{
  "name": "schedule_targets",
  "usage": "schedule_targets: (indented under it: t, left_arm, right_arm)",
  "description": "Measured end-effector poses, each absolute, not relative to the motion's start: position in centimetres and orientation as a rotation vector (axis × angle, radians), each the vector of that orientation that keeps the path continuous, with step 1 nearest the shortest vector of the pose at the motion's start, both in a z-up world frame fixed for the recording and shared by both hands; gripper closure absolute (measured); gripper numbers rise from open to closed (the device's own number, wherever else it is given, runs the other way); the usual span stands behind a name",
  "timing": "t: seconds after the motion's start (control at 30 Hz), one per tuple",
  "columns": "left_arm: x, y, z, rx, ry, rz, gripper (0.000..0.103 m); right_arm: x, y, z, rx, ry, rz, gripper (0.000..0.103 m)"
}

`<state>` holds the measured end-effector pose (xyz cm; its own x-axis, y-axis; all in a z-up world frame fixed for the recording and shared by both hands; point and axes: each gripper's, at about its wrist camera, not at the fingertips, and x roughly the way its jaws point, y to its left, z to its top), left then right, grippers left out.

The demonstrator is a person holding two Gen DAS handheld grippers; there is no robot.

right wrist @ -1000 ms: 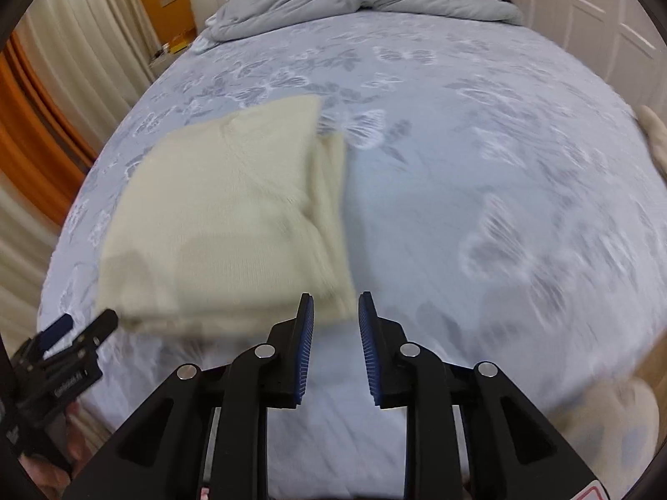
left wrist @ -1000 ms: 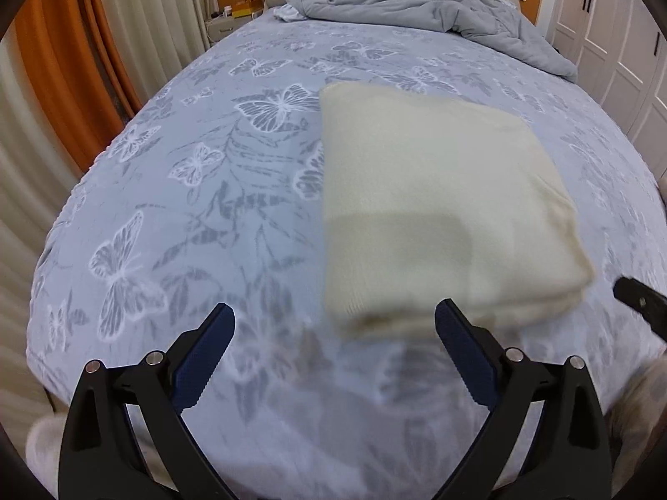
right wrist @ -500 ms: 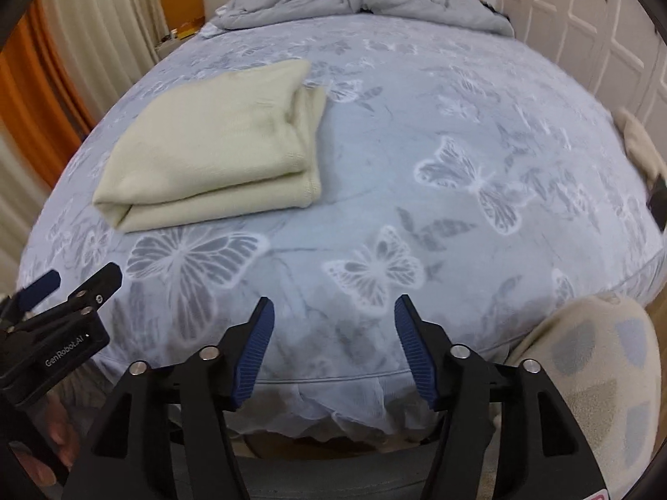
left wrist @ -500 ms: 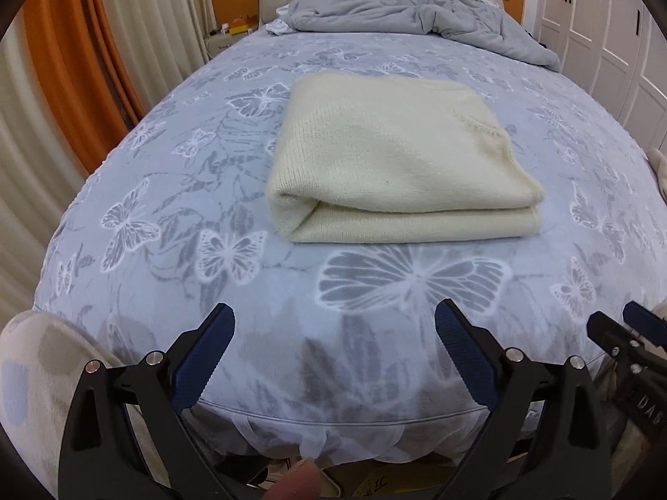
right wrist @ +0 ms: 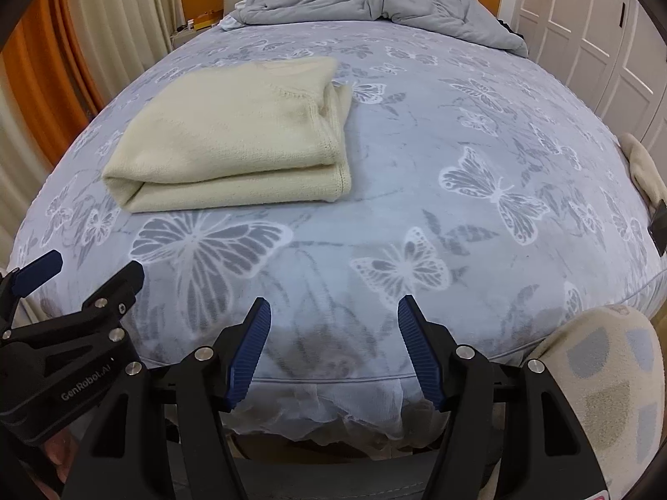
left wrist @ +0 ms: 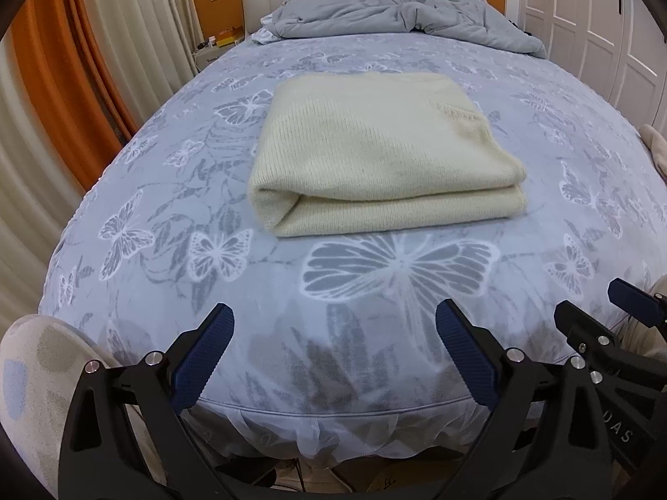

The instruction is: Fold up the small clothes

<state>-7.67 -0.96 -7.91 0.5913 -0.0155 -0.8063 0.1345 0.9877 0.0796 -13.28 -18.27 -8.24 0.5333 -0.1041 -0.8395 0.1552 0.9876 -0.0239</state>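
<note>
- The bed (left wrist: 125, 191) is carrying the folded cream sweater (left wrist: 375, 158), which is lying toward its foot edge.
- The sweater is looking finished; I'd be squaring its loose right-hand edges only if they are slipping.
- Left tool (left wrist: 333, 358) and right tool (right wrist: 333, 350) are hanging released, empty, over the foot edge.
</note>
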Motion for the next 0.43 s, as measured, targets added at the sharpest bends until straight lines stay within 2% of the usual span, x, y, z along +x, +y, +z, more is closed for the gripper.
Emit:
schedule_targets:
  t: [0.43]
  left_arm:
    - [-7.70, -0.48, -8.70, 0.115, 0.952, -0.046, 0.008]
  right_arm:
    - [-13.13, -18.56, -8.88, 0.090, 1.009, -0.154, 0.040]
